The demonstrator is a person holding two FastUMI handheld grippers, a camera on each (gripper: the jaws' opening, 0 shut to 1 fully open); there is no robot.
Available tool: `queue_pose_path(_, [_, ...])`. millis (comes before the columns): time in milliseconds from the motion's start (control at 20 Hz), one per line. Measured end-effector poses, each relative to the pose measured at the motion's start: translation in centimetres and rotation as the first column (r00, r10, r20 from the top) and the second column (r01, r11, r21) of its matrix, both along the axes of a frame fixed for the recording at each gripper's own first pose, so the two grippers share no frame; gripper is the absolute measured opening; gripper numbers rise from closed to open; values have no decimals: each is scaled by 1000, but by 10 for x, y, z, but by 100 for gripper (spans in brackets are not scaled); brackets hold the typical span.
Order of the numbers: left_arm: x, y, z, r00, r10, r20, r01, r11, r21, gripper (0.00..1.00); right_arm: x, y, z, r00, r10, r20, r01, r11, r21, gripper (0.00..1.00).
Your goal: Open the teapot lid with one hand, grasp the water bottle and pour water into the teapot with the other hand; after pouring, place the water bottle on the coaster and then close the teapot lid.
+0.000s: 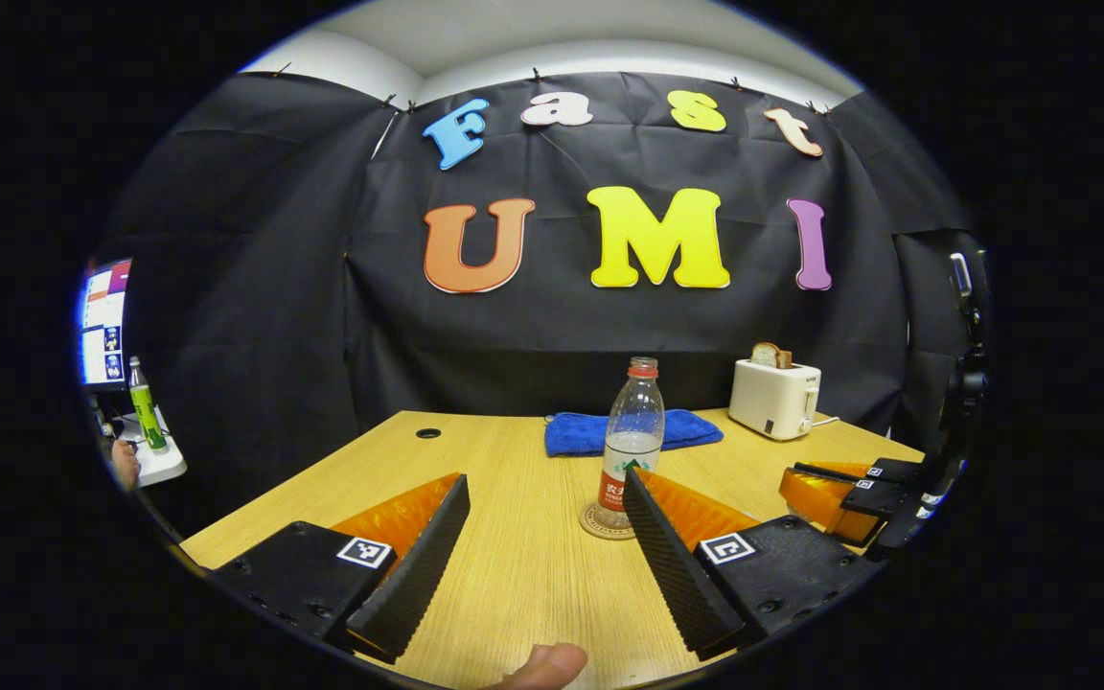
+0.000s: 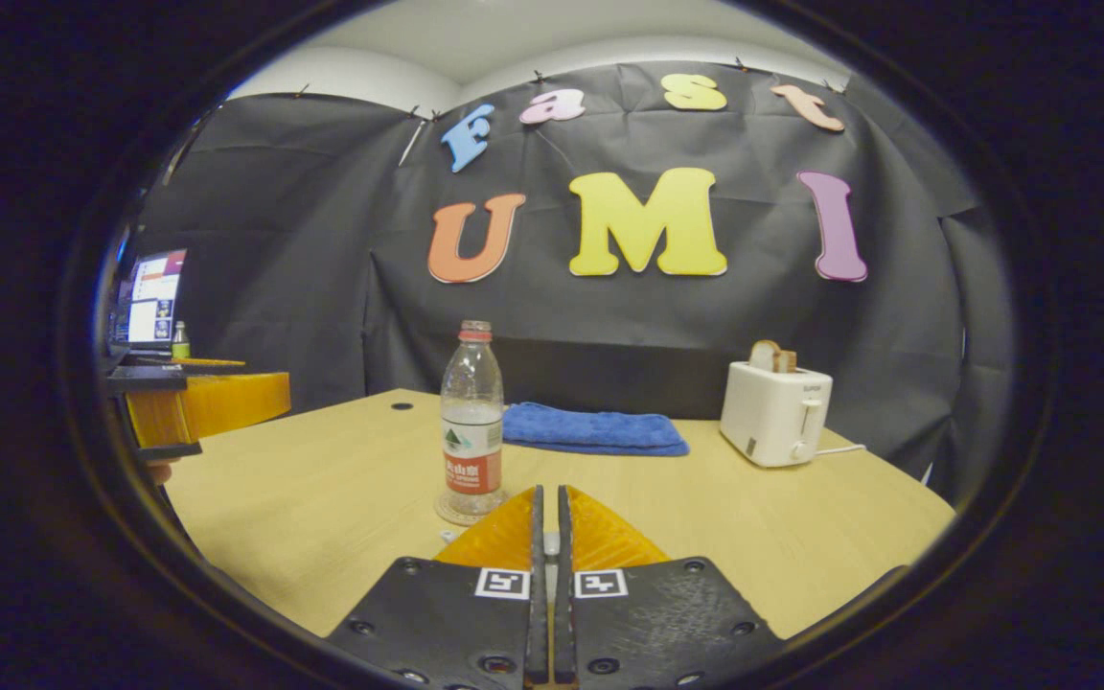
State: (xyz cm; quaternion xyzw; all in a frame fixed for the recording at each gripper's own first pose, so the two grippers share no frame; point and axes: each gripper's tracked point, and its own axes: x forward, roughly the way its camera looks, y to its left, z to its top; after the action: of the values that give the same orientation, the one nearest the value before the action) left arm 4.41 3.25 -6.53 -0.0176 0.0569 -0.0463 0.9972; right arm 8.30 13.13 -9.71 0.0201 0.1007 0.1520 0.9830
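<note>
Both views low over table point(image 1: 514, 575), facing booth wall; share water bottle point(image 2: 471, 422), toaster point(image 2: 774, 412).

The left claw's finger point(image 1: 677, 546) hides part of the coaster point(image 1: 600, 525) under the water bottle point(image 1: 631, 441).

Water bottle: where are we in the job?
Looks done: water bottle stands upright on the coaster, nothing gripping it. In hand: nothing; left gripper open, right gripper shut and empty. Left: the teapot lid can't be judged from these views.
</note>
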Motion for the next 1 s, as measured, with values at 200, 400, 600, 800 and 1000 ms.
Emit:
queue_pose_path(200, [0,23,-4,999,44,-22,-43,998,38,100,10,21,-2,999,54,-3,-54,998,26,2])
queue_pose_path(400, [-4,29,3,999,47,-19,-46,997,62,100,20,36,-8,992,127,-18,-126,990,56,2])
queue_pose_path(600, [-5,23,4,999,32,-19,-31,998,57,100,30,35,-17,993,114,-43,-110,991,73,2])
queue_pose_path(800, [-5,22,3,999,27,-22,-25,997,70,100,28,44,-28,990,125,-67,-120,990,76,2])
queue_pose_path(1000, [-4,24,0,999,26,-46,-25,999,24,100,32,42,-32,992,108,-65,-105,993,48,5])
